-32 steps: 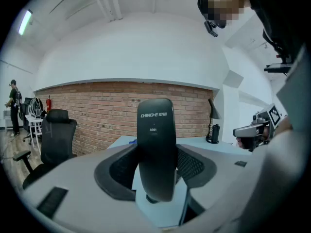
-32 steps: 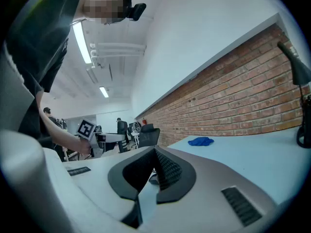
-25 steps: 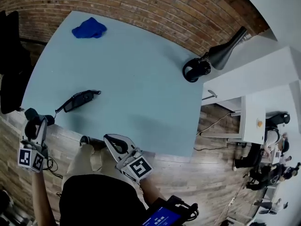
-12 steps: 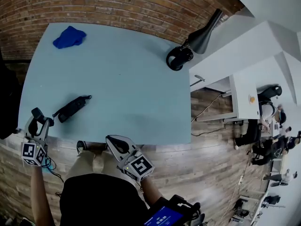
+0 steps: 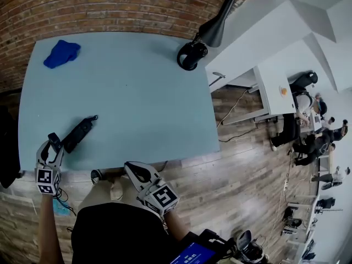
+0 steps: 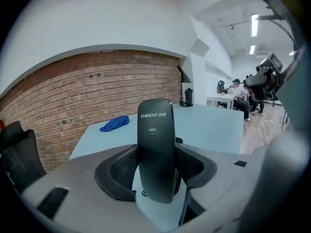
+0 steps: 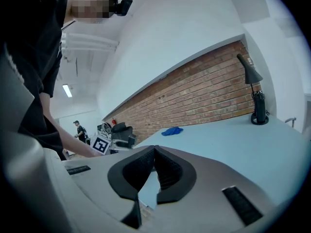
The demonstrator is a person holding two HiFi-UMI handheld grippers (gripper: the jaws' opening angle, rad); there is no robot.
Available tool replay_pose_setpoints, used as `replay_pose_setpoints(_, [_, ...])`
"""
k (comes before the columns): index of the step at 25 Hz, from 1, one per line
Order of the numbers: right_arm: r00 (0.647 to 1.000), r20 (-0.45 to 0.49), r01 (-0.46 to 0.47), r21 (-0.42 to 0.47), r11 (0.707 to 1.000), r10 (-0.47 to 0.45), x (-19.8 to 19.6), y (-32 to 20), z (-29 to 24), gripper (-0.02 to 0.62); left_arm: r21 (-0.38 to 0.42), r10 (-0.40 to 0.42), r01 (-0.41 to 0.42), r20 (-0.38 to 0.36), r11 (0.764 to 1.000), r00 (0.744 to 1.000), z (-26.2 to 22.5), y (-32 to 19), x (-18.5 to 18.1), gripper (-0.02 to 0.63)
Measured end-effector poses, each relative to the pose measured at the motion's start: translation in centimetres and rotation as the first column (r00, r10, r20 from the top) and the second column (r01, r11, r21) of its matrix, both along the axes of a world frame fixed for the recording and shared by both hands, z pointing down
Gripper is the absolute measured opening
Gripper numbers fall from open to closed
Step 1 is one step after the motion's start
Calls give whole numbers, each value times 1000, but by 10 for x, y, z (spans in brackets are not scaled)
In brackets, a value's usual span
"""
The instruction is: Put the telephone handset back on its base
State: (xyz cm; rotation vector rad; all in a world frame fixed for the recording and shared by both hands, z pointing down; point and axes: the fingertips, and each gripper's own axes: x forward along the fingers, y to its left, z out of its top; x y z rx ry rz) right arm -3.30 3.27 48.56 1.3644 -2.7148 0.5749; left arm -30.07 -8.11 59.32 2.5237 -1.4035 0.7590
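My left gripper [image 5: 53,144] hangs at the table's near left edge, shut on the black telephone handset [image 6: 155,147], which stands upright between its jaws. The slim black base [image 5: 78,134] lies on the light blue table [image 5: 137,103], just beyond and to the right of that gripper. In the left gripper view the handset hides nearly all of the base. My right gripper [image 5: 138,171] is held off the table's near edge, close to my body, and is shut with its pads [image 7: 165,171] touching and nothing between them.
A blue cloth [image 5: 61,54] lies at the table's far left corner. A black desk lamp [image 5: 193,53] stands at the far right edge. A brick wall runs behind the table. White desks and several people [image 5: 308,142] are off to the right.
The head view has swung, so the table sits further left in the frame. My left gripper with the handset has come closer to the base. The right gripper has stayed near my body.
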Motion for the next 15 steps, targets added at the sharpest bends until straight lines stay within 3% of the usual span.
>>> replay_pose_setpoints(5, [997, -19, -75, -6, 997, 75, 21, 11, 2, 18, -41, 71, -70, 41, 997, 997, 20, -17, 32, 261])
replay_pose_setpoints(10, [986, -28, -163, -6, 987, 163, 47, 18, 2, 18, -99, 92, -82, 101, 992, 991, 47, -37, 59, 261])
replay_pose_setpoints(15, [971, -29, -240, -9, 971, 239, 67, 26, 6, 18, -155, 168, -143, 161, 977, 973, 74, -42, 83, 259])
